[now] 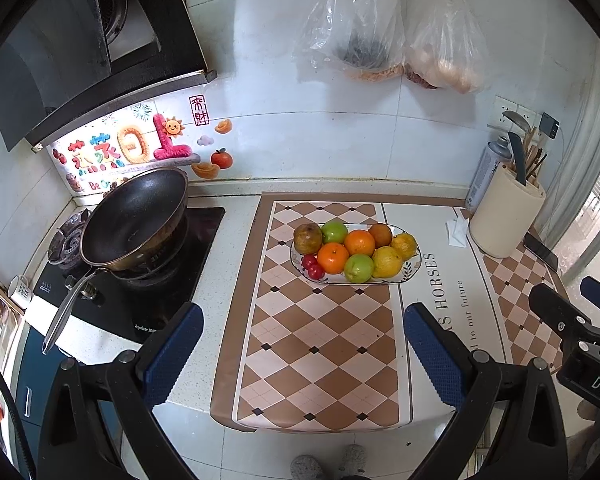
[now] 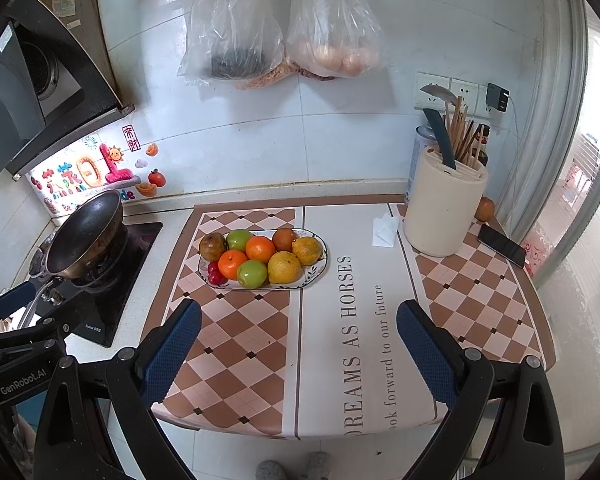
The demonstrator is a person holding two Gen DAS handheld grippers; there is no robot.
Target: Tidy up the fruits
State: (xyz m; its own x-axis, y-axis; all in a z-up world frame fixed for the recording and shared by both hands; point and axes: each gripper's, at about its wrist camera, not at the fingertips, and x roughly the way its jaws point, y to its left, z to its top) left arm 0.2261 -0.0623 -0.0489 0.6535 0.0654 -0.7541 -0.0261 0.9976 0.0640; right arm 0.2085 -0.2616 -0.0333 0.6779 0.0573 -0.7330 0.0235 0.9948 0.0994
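Note:
An oval patterned plate (image 1: 414,266) (image 2: 320,268) sits on the checkered mat, piled with fruit: oranges (image 1: 333,258) (image 2: 232,264), green apples (image 1: 358,268) (image 2: 252,274), yellow citrus (image 1: 387,262) (image 2: 284,267), a brown fruit (image 1: 307,239) (image 2: 212,246) and small red fruits (image 1: 313,267) (image 2: 215,275). My left gripper (image 1: 302,344) hangs open well in front of the plate, holding nothing. My right gripper (image 2: 298,340) is also open and empty, in front and to the right of the plate. One more orange fruit (image 2: 485,209) lies behind the utensil holder.
A black wok (image 1: 134,220) (image 2: 86,236) rests on the gas hob at left. A cream utensil holder (image 1: 506,220) (image 2: 444,212), a spray can (image 1: 486,172), a tissue (image 2: 386,232) and a phone (image 2: 502,245) stand at right. Plastic bags (image 2: 284,32) hang on the tiled wall.

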